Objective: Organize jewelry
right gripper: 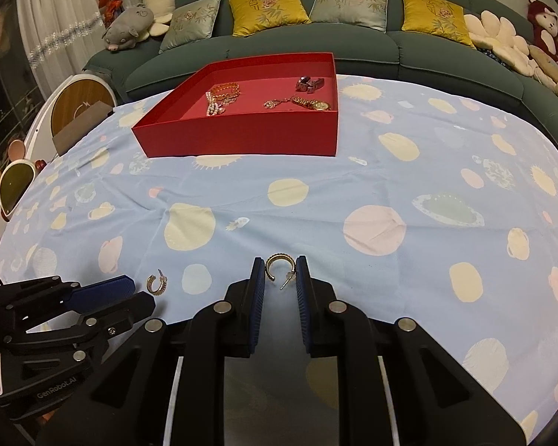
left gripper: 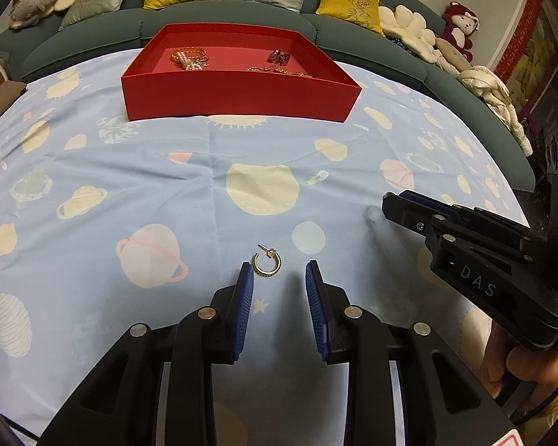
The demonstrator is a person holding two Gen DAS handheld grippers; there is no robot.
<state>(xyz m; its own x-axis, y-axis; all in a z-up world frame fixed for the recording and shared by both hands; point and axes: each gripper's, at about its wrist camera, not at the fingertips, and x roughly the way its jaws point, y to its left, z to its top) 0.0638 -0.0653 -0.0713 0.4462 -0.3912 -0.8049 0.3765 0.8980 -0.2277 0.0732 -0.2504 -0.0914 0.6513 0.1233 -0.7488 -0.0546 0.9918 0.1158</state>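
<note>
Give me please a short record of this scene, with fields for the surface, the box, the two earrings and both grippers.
surface: blue cloth with planet print
box: red box, open, far side of the cloth, in front of a sofa
box contents: several pieces of jewelry
earring 1: gold hoop, between the right gripper's pads
earring 2: gold hoop, lying on the cloth
right gripper: shut on earring 1
left gripper: open, pads either side of earring 2, not pressing on it

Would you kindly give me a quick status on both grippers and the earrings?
Right gripper shut on gold hoop earring. Left gripper open, second earring at its fingertips, ungripped. Red tray ahead, path clear.
</note>
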